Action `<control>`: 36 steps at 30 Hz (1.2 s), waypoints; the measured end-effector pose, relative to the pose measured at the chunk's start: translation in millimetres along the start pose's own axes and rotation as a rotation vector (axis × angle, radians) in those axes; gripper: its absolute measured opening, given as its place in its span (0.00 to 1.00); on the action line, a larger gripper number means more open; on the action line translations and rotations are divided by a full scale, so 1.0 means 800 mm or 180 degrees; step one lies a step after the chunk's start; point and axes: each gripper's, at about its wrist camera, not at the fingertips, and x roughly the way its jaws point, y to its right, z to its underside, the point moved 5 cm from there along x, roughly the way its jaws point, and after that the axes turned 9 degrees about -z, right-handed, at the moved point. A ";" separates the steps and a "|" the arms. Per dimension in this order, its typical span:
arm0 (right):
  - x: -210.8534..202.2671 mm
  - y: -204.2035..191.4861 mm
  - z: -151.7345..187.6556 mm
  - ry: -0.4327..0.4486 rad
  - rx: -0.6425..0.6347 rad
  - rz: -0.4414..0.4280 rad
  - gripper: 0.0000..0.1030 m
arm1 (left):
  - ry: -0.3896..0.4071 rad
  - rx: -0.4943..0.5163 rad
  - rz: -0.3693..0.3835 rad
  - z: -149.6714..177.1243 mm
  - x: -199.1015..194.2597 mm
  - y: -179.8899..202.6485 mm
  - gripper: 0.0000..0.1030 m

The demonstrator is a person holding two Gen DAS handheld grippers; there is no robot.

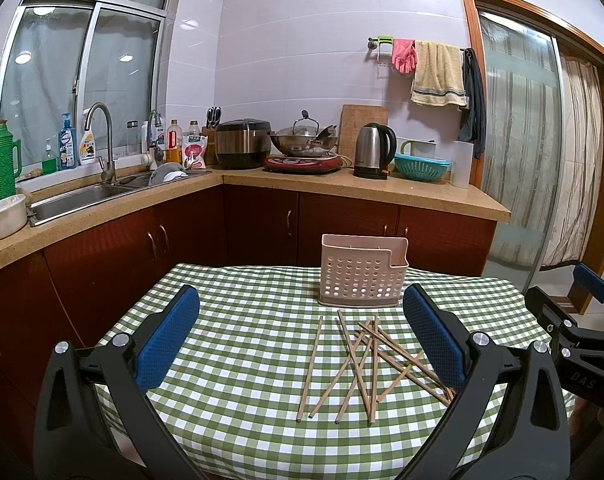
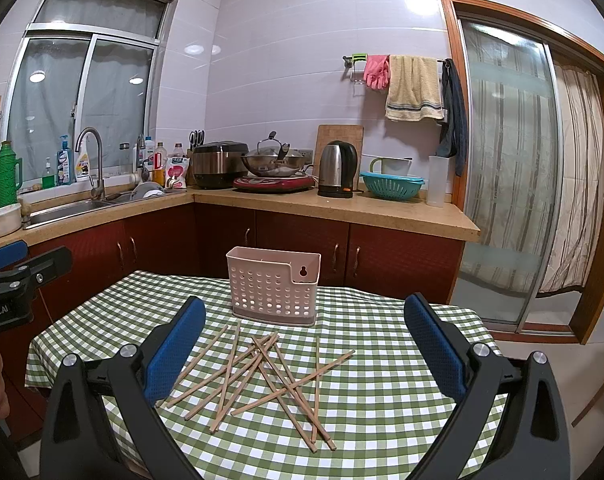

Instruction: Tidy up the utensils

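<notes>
Several wooden chopsticks [image 1: 362,364] lie crossed in a loose pile on a green checked tablecloth [image 1: 241,320]; they also show in the right wrist view [image 2: 261,372]. A pale pink perforated utensil holder [image 1: 362,272] stands upright behind them, also seen in the right wrist view [image 2: 273,286]. My left gripper [image 1: 302,344] is open and empty, hovering above the pile. My right gripper [image 2: 306,352] is open and empty, also above the pile. The right gripper shows at the edge of the left wrist view [image 1: 574,320].
The small table [image 2: 422,400] stands in a kitchen. Behind it run red cabinets [image 1: 261,224] under a counter with a sink [image 1: 81,200], rice cooker [image 1: 241,144], wok [image 1: 302,140], kettle [image 1: 374,152] and teal colander [image 1: 420,168]. A sliding glass door [image 2: 510,180] is at right.
</notes>
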 end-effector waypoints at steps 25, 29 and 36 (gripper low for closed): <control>0.032 0.012 0.026 -0.0084 0.0025 -0.0249 0.94 | -0.0114 0.0034 0.0018 0.015 0.038 0.002 0.96; 0.056 0.021 0.058 -0.0239 0.0026 -0.0355 0.94 | -0.0269 0.0047 0.0081 0.037 0.067 0.004 0.96; 0.104 0.036 0.130 -0.0606 0.0061 -0.0511 0.90 | -0.0553 0.0082 0.0061 0.094 0.123 0.007 0.96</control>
